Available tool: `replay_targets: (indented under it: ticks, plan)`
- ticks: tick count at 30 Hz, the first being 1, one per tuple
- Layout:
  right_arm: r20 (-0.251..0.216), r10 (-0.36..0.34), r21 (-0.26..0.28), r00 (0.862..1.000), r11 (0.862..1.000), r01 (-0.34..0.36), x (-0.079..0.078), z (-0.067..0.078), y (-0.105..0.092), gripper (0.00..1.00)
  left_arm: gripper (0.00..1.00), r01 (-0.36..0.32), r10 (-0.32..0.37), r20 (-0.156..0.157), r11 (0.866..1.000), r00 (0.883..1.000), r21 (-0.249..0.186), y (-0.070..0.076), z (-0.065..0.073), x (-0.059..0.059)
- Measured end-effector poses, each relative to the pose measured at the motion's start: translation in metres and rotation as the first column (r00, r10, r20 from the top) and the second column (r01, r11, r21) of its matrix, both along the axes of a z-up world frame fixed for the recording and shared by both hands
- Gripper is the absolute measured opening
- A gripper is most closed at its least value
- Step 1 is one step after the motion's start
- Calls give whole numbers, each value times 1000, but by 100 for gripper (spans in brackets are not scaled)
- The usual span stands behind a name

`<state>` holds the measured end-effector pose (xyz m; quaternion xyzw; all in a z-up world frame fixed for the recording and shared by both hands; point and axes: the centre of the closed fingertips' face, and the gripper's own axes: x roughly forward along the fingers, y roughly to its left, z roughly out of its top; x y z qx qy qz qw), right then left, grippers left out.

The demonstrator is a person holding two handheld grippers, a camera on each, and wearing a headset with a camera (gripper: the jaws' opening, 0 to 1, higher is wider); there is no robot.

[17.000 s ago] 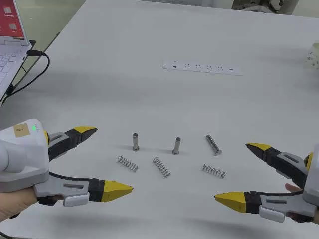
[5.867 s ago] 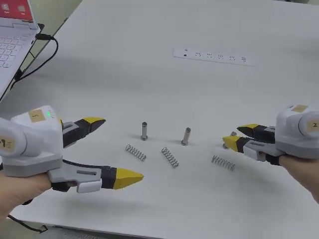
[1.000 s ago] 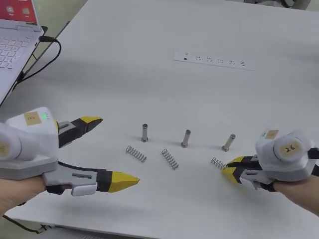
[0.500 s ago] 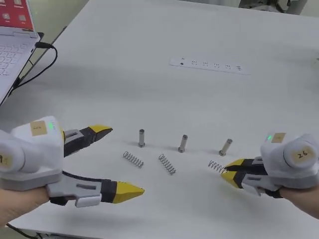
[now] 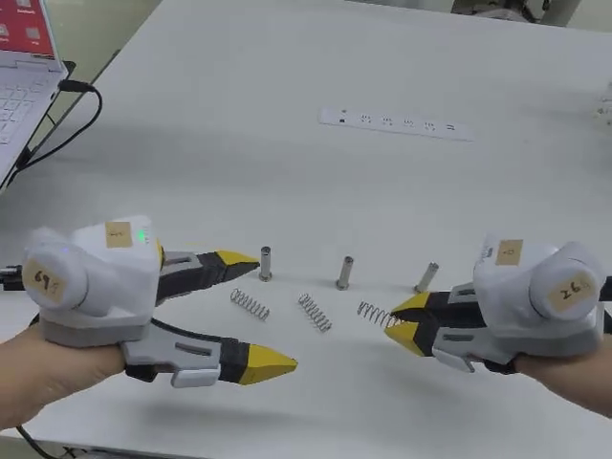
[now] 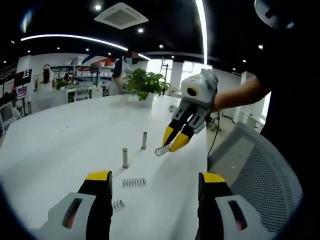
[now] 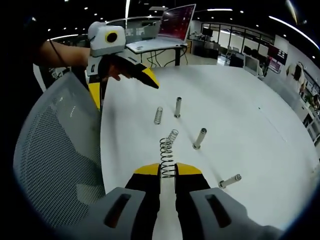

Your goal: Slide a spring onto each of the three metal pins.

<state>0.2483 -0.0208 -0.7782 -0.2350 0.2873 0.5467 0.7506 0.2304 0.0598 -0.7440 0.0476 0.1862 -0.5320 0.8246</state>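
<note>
The right gripper (image 5: 404, 321) has its fingers pinching one end of a spring (image 5: 373, 312), near the three pins (image 5: 344, 273). The left gripper (image 5: 266, 309) hovers at near left, fingers spread wide.

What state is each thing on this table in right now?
Left yellow-tipped gripper: open, empty.
Right yellow-tipped gripper: shut on one end of a small wire spring.
Two other wire springs: lying loose on the white table.
Three short metal pins: standing, no spring on any.
White laptop: open, screen lit.
</note>
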Motion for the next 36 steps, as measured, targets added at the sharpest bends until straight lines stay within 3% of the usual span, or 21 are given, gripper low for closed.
replay_targets:
  ticks: [5, 11, 18, 20, 31, 34, 36]
  plan:
    - [16, 58, -3, 998, 998, -58, -10, 6, 7, 8, 54, 81, -81, -1, 996, 997, 39, -9, -5, -6]
    - [9, 93, -7, 996, 996, -93, -19, 5, 12, 8, 46, 113, -113, 1, 994, 994, 8, -22, 2, -1]
    - [26, 124, -3, 992, 992, -124, -22, 9, 17, 8, 39, 186, -185, -13, 982, 983, 39, -39, -8, -4]
    - [31, 129, 4, 991, 992, -129, -22, 11, 18, 8, 35, 209, -209, -9, 978, 978, 27, -44, -5, -5]
    - [49, 157, 40, 986, 987, -159, -27, 19, 21, 8, 23, 206, -206, -5, 978, 978, -17, -53, -4, 1]
    - [48, 158, 43, 986, 986, -160, -26, 20, 21, 8, 19, 204, -206, -13, 977, 979, -63, -57, -1, -2]
    - [49, 156, 48, 986, 986, -159, -25, 22, 21, 8, 16, 207, -208, -11, 976, 978, -64, -58, -2, -4]
